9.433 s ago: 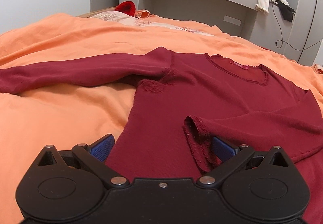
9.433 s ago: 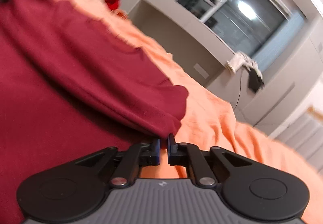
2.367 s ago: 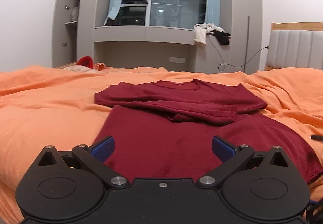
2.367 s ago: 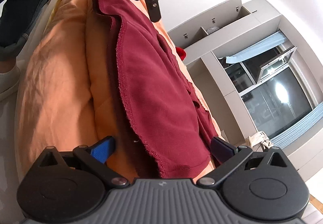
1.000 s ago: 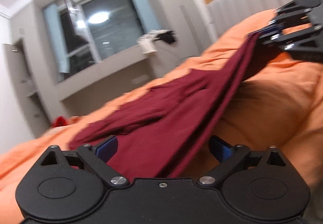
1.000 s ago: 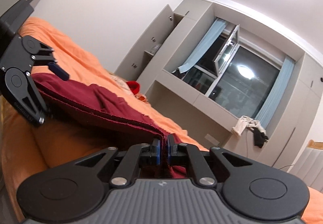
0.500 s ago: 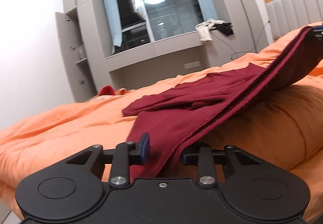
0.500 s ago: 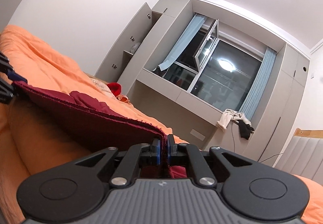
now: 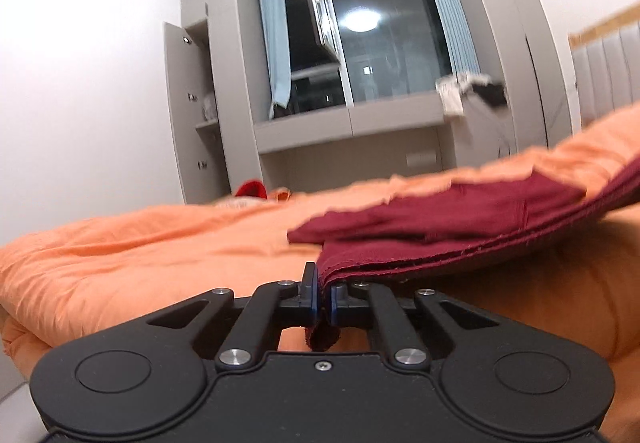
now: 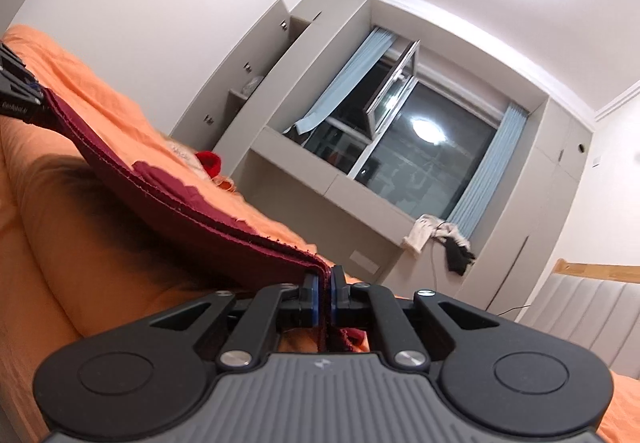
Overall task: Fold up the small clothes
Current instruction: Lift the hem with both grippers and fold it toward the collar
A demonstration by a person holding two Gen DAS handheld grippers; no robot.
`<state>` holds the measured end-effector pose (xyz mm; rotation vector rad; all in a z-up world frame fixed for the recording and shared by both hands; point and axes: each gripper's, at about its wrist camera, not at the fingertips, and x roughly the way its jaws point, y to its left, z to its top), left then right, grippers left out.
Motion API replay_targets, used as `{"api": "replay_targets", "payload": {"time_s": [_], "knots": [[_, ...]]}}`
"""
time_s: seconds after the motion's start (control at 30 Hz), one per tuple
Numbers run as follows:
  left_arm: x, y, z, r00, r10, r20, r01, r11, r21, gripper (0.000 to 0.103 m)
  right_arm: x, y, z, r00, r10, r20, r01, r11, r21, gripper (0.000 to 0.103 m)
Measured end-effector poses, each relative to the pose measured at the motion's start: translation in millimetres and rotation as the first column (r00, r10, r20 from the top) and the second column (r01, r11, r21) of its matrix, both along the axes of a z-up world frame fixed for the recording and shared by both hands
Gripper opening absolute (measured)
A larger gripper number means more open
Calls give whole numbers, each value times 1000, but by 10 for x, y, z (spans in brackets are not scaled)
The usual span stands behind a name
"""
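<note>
A dark red long-sleeved top (image 9: 440, 239) lies on the orange bed cover (image 9: 140, 243), its near hem lifted off the bed and stretched between both grippers. My left gripper (image 9: 323, 297) is shut on one hem corner, a scrap of cloth hanging below the pads. In the right wrist view the same top (image 10: 192, 211) runs as a taut band from my right gripper (image 10: 325, 293), shut on the other hem corner, to the left gripper (image 10: 18, 95) at the far left edge. The far part of the top rests on the bed.
Grey built-in cupboards and a window ledge (image 9: 352, 119) stand behind the bed, with clothes and a cable (image 10: 440, 239) hanging off the ledge. A red item (image 9: 251, 189) lies at the bed's far side. A padded headboard (image 10: 580, 303) is at the right.
My left gripper's jaws closed from wide open onto the hem corner, and the hand rolled level and rose a little. The right gripper stayed shut on its corner, and the hem is now stretched taut.
</note>
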<state>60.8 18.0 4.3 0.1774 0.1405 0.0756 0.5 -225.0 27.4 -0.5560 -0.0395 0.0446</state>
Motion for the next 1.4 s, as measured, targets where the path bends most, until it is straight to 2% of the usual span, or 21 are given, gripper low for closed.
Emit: {"api": "replay_targets", "payload": {"time_s": [0.23, 0.37, 0.5, 0.63, 0.7, 0.9, 1.17, 1.3, 1.4], "knots": [[-419, 4, 256, 994, -54, 95, 61, 995, -73, 5, -445, -80, 99, 997, 2, 81, -5, 999, 38, 5], [-800, 36, 497, 982, -105, 156, 117, 990, -74, 5, -895, -149, 186, 992, 10, 124, -16, 999, 45, 5], [-1197, 69, 760, 966, -157, 207, 168, 985, -40, 5, -1237, -236, 360, 987, 30, 156, -39, 998, 58, 5], [-1412, 21, 1035, 948, -219, 229, 225, 974, 0, 5, -1157, -339, 564, 986, 51, 159, -68, 992, 103, 5], [-1377, -18, 1137, 946, -232, 227, 241, 971, -11, 5, -980, -387, 638, 983, 56, 173, -74, 992, 103, 5], [-812, -112, 1413, 951, -216, 220, 224, 975, -13, 5, -126, -415, 823, 979, 41, 200, -49, 998, 36, 5], [512, -299, 1624, 974, -122, 192, 134, 990, -49, 5, 1226, -351, 814, 988, -13, 154, 16, 1000, -16, 5], [1199, -352, 1570, 987, -70, 142, 84, 992, -95, 5, 1872, -312, 588, 997, -31, 66, 32, 999, -12, 5], [1669, -391, 1441, 995, -38, 88, 46, 995, -88, 5, 2241, -309, 393, 999, -25, -30, 25, 1000, -10, 5]]}}
